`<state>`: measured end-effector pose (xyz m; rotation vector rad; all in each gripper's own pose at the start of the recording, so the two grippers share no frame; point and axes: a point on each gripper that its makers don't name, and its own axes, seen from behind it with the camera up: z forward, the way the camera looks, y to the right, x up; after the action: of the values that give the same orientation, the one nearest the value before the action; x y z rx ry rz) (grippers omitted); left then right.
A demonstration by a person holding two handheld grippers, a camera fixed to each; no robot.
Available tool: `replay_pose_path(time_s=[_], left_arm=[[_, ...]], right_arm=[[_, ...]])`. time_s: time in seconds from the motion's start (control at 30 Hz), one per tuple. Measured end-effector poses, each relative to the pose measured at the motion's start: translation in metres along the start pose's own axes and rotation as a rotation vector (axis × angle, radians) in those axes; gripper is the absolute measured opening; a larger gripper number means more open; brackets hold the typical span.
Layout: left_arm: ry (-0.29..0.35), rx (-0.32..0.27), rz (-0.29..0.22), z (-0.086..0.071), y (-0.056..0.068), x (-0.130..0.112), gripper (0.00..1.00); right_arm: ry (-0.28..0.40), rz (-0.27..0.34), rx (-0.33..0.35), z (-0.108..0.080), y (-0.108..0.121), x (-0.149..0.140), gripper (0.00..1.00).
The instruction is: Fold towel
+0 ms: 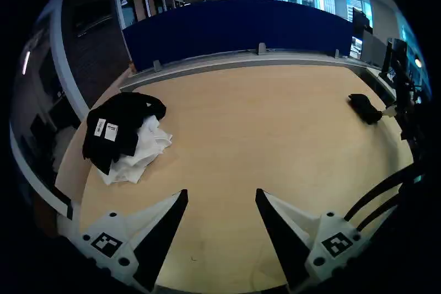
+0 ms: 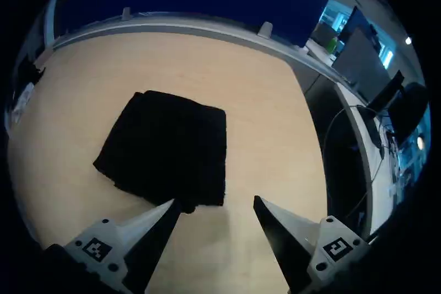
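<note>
Hovering released, the right gripper (image 2: 216,199) has the folded black towel (image 2: 165,148) at eleven o'clock on the table (image 2: 264,101); a finger could snag its near corner. The left gripper (image 1: 221,190) gapes empty.

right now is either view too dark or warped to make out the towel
right gripper view: dimmer, the black towel reads as a flat dark patch, outline clear, folds lost; left gripper view: brighter, though the table edge bows from the lens
</note>
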<state>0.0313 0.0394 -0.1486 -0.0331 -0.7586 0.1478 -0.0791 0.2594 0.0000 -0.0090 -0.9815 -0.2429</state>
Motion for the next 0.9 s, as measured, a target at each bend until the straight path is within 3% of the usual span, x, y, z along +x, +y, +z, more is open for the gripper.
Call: replay_pose_path(time_s=[0.37,0.9], left_arm=[[-0.001,0.0,0.004,0.0,0.001,-0.001,0.91],[0.002,-0.001,0.002,-0.002,-0.001,-0.002,0.91]], right_arm=[[-0.012,0.013,-0.018,0.0,0.008,-0.008,1.0],[-0.024,0.009,0.006,-0.005,-0.007,-0.026,1.0]])
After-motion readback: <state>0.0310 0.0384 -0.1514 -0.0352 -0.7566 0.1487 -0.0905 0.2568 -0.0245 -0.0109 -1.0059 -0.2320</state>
